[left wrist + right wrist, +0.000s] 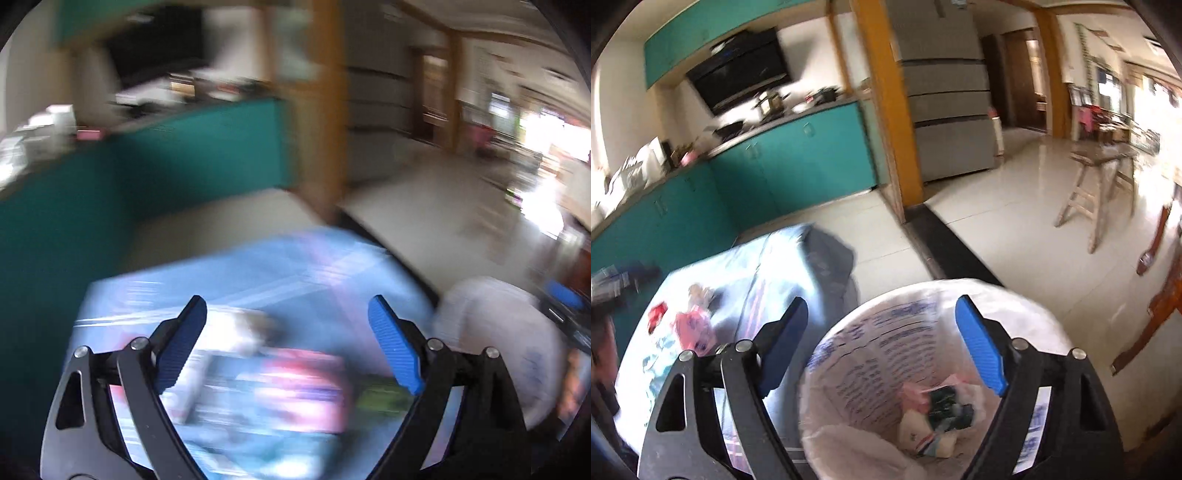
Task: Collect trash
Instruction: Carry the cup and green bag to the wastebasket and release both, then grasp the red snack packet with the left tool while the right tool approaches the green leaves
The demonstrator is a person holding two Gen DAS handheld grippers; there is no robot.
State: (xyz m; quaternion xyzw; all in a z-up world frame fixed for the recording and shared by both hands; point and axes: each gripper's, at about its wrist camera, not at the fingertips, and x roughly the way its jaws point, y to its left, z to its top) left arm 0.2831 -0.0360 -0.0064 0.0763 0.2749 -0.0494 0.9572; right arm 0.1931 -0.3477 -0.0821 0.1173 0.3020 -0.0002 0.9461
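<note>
Surface: low table under a pale blue printed cloth, its far corner draped dark; the left wrist view of it is badly smeared.
On the surface: a pink wrapper and a small red scrap lie near each other toward the left side; other bits too blurred to name.
Bin: white-lined trash bin stands on the floor just beside the surface's right edge.
Trash in bin: crumpled wrappers, pink, dark green and white, sit at the bottom.
Right tool: above the bin mouth, blue pads spread, nothing between them.
Left tool: over the cloth, pads spread, nothing gripped.
Room: teal cabinets with a cluttered worktop, black range hood, grey fridge, yellow door frame, glossy pale tile floor, wooden stool well apart near bright windows.
</note>
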